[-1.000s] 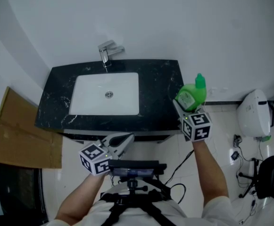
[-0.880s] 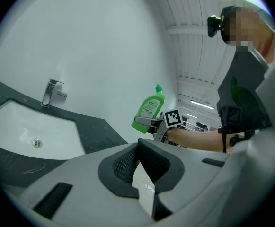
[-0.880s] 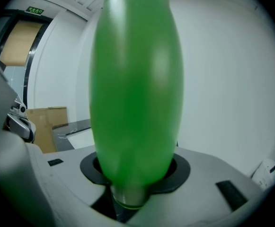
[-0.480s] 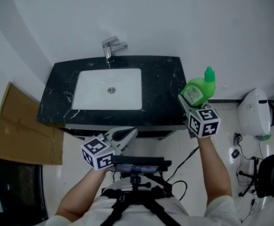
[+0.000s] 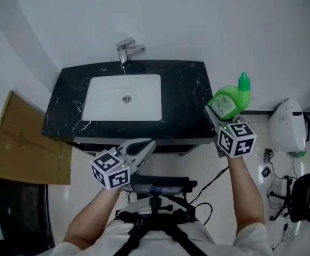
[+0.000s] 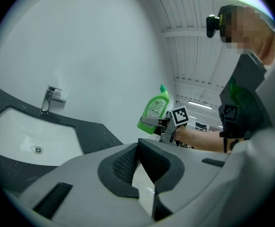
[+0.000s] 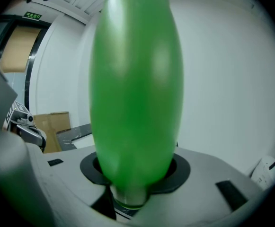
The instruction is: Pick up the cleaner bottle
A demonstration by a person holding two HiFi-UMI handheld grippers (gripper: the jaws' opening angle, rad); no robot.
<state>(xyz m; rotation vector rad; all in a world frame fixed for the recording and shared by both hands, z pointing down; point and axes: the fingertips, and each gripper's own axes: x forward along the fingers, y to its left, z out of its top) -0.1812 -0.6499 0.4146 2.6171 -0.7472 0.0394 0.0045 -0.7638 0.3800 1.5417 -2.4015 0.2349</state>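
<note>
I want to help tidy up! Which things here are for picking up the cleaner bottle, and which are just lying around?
For the job:
- cleaner bottle, green, held up in the air
- right gripper, shut on it

Just around:
- left gripper, empty
- sink
- tap
- black counter
- cardboard beside the counter

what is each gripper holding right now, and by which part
The right gripper holds the green plastic cleaner bottle by its lower body, near the base. The left gripper holds nothing; its jaws are together.
</note>
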